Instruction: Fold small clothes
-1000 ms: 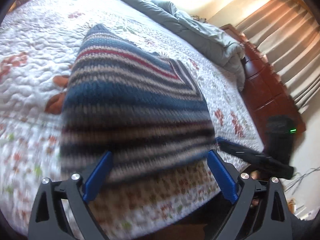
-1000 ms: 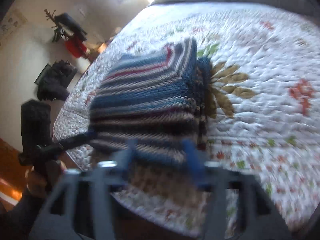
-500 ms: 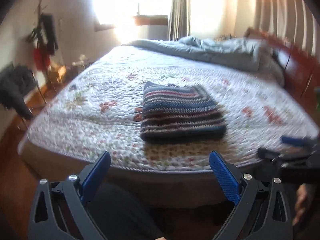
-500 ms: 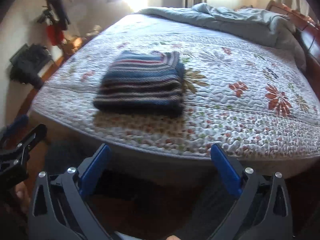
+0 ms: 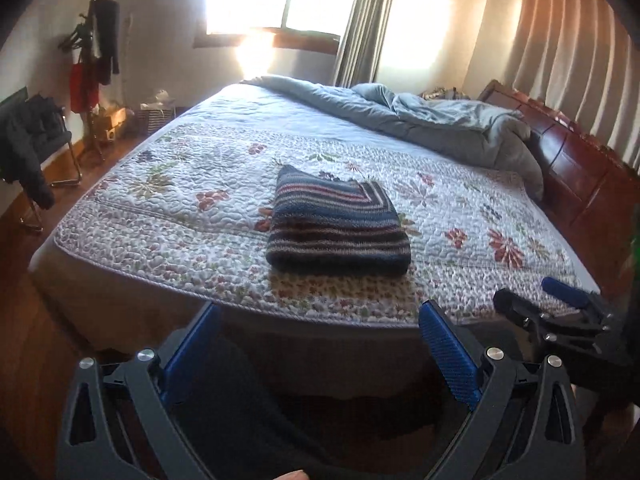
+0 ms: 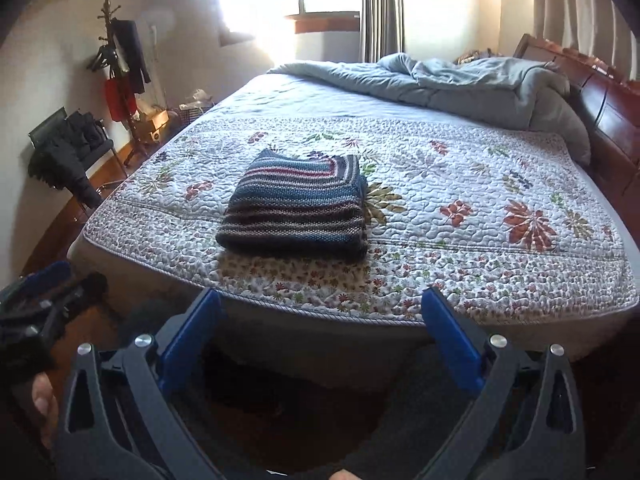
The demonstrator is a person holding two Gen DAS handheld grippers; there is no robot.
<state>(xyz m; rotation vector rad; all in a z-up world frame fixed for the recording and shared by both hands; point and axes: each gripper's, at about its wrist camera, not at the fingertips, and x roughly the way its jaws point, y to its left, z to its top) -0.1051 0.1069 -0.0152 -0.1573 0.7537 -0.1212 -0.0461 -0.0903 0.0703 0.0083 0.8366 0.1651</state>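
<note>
A folded striped knit sweater [image 5: 338,228], blue, grey and red, lies flat on the floral quilt near the bed's front edge; it also shows in the right wrist view [image 6: 296,206]. My left gripper [image 5: 320,344] is open and empty, held back off the bed in front of its edge. My right gripper [image 6: 320,332] is open and empty too, also off the bed. Each gripper shows in the other's view: the right one [image 5: 556,312] at the right, the left one [image 6: 36,300] at the left.
The quilted bed [image 5: 168,216] has a bunched grey-blue duvet [image 5: 420,120] at its far side and a wooden headboard [image 5: 580,168] at the right. A chair with dark clothes [image 5: 28,140] and a coat rack [image 5: 94,60] stand at the left on the wooden floor.
Both grippers have pulled back from the sweater, from close over it to well off the bed's front edge. The sweater stays folded on the quilt.
</note>
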